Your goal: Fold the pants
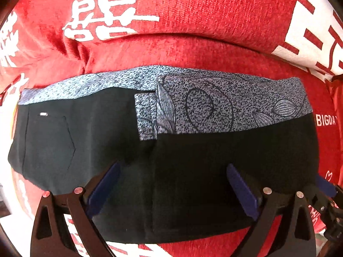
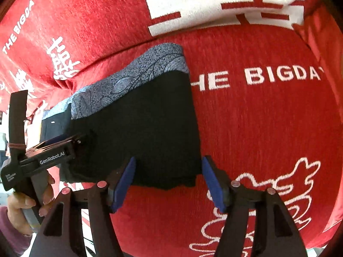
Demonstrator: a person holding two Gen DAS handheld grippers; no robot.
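Folded black pants [image 1: 175, 167] lay centre frame on the red blanket [image 1: 193, 49]; left gripper [image 1: 171, 190] and right gripper [image 2: 169, 182] stood released, grasping nothing; folding judged largely complete; next, withdrawal or smoothing.

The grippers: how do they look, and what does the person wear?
Both grippers, left and right, have black frames with triangular cut-outs, round silver rivets and dark blue pads. The left one's body reads "GenRobot.AI" in white and has a brown band around its handle. The sleeve is purple.
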